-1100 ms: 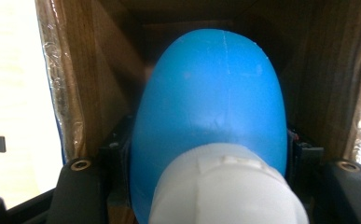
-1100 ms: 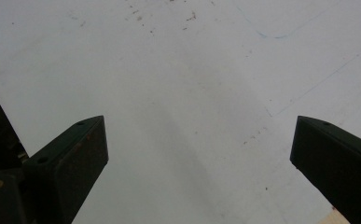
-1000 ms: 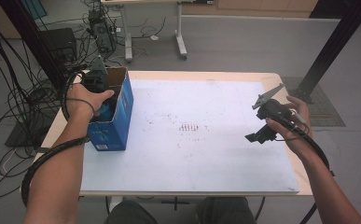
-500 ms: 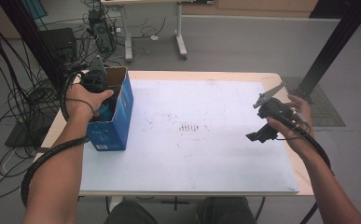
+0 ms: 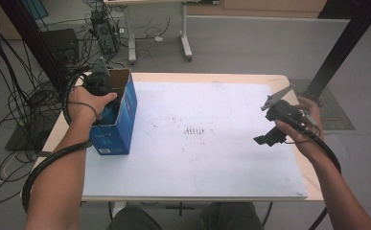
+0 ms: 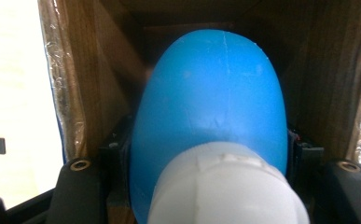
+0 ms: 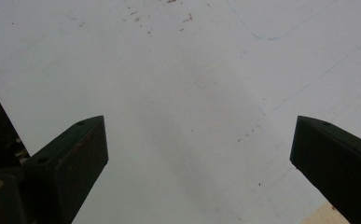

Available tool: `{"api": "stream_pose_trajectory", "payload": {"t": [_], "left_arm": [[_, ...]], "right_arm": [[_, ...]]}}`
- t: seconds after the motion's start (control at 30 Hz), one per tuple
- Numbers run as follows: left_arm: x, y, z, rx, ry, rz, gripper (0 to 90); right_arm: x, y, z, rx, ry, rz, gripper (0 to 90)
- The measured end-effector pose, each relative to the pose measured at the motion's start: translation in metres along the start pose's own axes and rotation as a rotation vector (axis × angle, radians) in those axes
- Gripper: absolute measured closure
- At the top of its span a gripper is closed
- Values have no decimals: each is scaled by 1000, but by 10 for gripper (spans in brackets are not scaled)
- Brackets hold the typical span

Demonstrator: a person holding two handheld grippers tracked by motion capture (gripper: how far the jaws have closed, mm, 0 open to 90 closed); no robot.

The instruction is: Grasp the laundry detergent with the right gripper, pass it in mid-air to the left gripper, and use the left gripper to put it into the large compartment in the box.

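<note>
At nine o'clock on the table [image 5: 197,187], the left gripper [image 5: 107,108] is sunk into an open blue cardboard box [image 5: 121,129], its jaws clamped on a blue and white object [image 6: 211,121] held inside the brown box walls. Over at three o'clock, the right gripper [image 7: 199,154] is held above the white sheet [image 7: 178,70], jaws spread wide, nothing gripped between them.

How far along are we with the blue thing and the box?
Done: the left gripper is down inside the open blue box, shut on the blue-and-white object.
In hand: that object sits between the box's cardboard walls.
Left: whether it goes in or comes out, I cannot tell. The right gripper waits open over the white mat.
</note>
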State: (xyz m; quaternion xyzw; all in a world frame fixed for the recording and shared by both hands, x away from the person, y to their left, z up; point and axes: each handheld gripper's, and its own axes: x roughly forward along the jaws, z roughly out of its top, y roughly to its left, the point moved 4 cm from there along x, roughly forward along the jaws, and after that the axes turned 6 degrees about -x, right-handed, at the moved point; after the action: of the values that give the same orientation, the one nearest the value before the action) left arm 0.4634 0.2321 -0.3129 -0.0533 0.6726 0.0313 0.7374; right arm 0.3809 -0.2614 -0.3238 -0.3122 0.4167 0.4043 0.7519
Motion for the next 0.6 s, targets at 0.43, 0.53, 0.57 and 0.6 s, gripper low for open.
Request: {"api": "stream_pose_trajectory", "payload": {"t": [0.43, 0.53, 0.57, 0.6], "left_arm": [[0, 0, -1, 1, -3, 1, 362], [0, 0, -1, 0, -5, 1, 362], [0, 0, -1, 1, -5, 1, 361], [0, -1, -1, 1, -5, 1, 361]], "right_arm": [[-1, 0, 0, -2, -2, -2, 40], [-1, 0, 0, -3, -2, -3, 40], [-1, 0, 0, -4, 0, -3, 40], [-1, 0, 0, -4, 0, -3, 40]]}}
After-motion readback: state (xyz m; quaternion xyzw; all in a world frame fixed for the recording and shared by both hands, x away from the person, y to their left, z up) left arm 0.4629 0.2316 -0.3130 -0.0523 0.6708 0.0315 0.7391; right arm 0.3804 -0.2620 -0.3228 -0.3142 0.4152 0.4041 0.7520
